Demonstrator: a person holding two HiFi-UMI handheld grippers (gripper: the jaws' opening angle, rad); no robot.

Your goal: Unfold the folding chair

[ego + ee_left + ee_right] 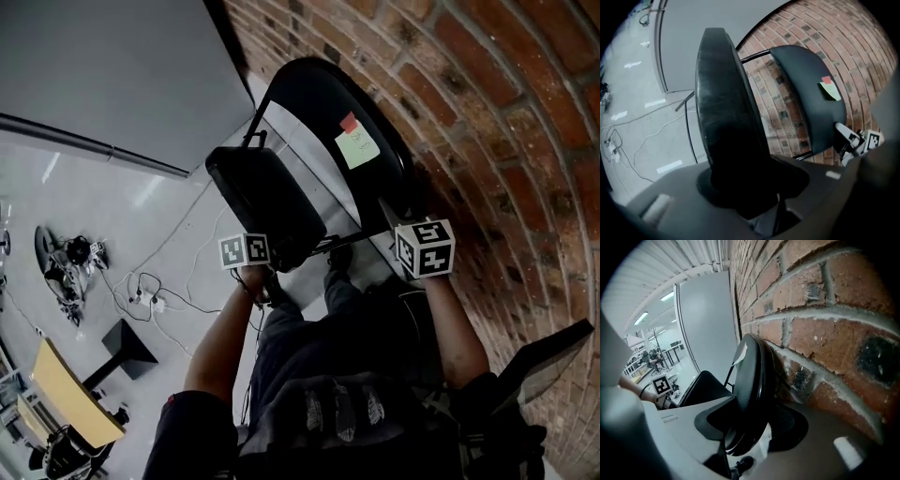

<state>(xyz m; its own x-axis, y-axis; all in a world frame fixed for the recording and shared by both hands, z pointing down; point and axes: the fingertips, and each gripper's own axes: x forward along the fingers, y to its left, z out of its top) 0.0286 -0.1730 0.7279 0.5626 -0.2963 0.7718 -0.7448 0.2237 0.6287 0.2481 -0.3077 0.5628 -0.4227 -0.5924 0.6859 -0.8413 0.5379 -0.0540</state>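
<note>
The chair (323, 141) stands in the upper middle of the head view, hard by the brick wall (487, 122) on the right, and looks partly opened. The left gripper (752, 187) pinches the near edge of the seat (724, 117). The right gripper (750, 427) is clamped on the rim of the back (752, 380). Neither pair of tongs hangs free.

What worries me is that both grips sit on rounded, glossy padding. To my eye a hard pull could slide a pad out of the tongs and let the seat drop back. The back is close to the wall and may scrape it. The legs could skid on the smooth floor (112, 202), and cables (155, 291) lie at lower left.

The back's long axis runs from top centre down to the right, along the wall. Its face, bearing 2 notes (356, 145), looks left. The seat angles off to the left, its long axis roughly parallel.
</note>
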